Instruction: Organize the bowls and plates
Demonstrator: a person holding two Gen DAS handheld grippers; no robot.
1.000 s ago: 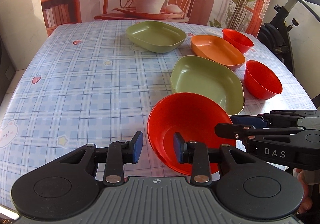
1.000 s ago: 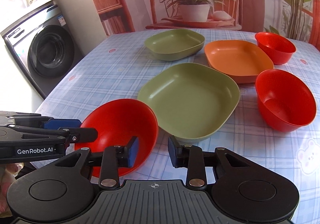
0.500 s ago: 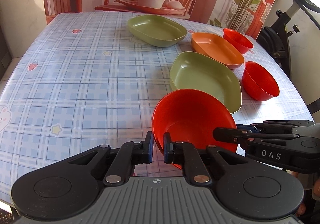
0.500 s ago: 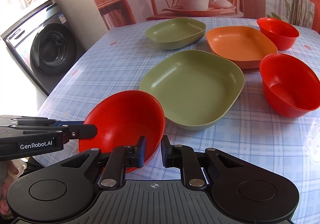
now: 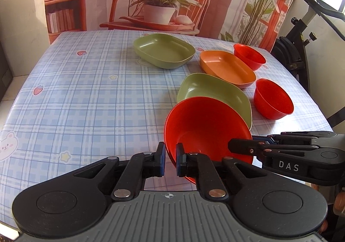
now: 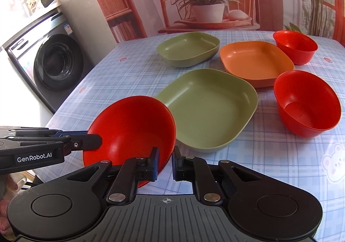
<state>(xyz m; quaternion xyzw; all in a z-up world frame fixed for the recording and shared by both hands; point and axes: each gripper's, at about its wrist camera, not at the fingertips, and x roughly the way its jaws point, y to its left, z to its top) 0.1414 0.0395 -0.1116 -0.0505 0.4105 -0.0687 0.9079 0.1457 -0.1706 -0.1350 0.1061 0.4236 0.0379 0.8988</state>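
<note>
Blue-checked cloth covers the surface (image 5: 86, 99), and six dishes show on or over it: three red bowls, two green plates, one orange plate. Nearest the front edge, one red bowl (image 5: 204, 129) is tilted and raised, overlapping the near green plate (image 6: 211, 108). The left tongs (image 5: 170, 159) are clamped on its rim, one finger inside and one outside. The right tongs (image 6: 165, 163) are likewise closed on that bowl's rim at the opposite side. The middle red bowl (image 6: 306, 102) stands to the right of the near green plate, apart from it. Behind lies the orange plate (image 6: 255, 62), with the far red bowl (image 6: 295, 46) just beside it and the far green plate (image 6: 188, 49) to its left.
</note>
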